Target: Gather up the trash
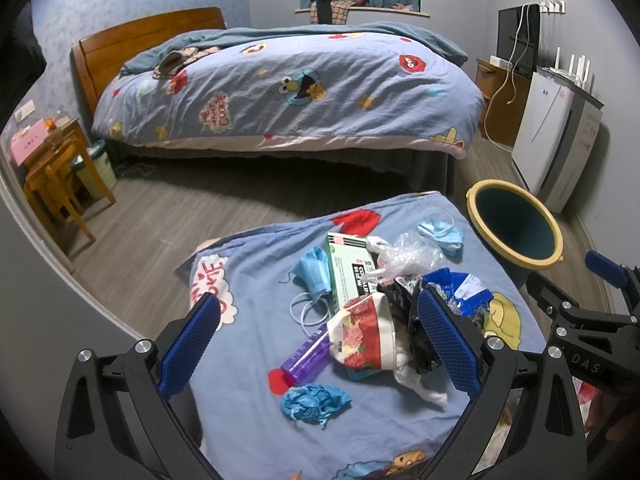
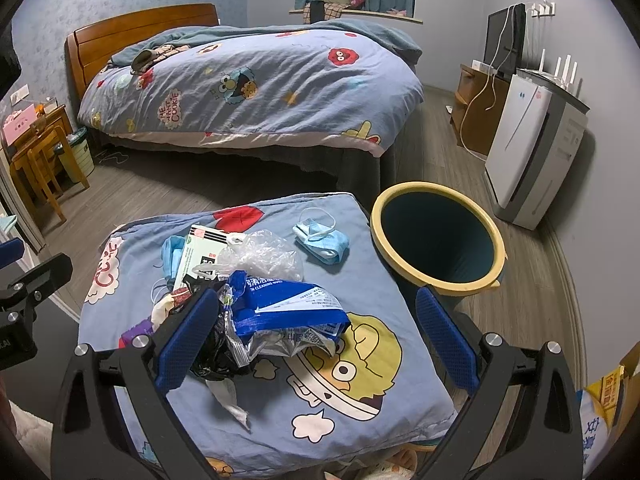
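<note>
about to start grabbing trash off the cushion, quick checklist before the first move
1. Left hand-held gripper open: ok.
2. Right hand-held gripper open: ok.
3. Bin open, looks empty, beside the cushion: ok.
4. Blue wipes packet between the right fingers, nothing on top of it: ok.
5. Left gripper clear of the right one's path to the bin: ok.
6. Packet empty: cannot tell.
</note>
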`<state>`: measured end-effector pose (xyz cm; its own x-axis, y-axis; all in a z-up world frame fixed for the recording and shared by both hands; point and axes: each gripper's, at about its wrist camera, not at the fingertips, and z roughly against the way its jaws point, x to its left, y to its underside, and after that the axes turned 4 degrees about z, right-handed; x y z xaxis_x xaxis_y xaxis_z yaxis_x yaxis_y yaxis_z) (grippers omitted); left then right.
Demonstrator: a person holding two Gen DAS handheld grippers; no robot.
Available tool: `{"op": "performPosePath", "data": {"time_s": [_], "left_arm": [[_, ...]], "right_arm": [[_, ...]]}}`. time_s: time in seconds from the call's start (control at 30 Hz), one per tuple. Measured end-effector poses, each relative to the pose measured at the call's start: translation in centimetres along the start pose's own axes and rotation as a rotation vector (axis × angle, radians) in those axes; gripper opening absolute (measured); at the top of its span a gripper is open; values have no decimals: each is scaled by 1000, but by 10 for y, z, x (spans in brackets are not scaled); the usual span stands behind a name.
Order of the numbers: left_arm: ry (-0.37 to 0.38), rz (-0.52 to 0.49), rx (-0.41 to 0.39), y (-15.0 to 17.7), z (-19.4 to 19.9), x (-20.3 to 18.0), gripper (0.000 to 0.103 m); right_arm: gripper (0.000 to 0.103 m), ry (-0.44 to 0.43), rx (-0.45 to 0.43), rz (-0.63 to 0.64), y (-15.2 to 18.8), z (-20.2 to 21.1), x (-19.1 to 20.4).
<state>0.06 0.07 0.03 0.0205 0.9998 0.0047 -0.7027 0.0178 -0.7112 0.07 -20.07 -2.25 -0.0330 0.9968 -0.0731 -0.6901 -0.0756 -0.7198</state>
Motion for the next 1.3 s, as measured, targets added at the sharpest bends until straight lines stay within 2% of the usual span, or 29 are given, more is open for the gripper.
{"op": "performPosePath", "data": {"time_s": [1.3], "left_arm": [[3,4,5,-1,0,1,98]], "right_arm": [[97,-9,23,-11,8,-4,2]]}}
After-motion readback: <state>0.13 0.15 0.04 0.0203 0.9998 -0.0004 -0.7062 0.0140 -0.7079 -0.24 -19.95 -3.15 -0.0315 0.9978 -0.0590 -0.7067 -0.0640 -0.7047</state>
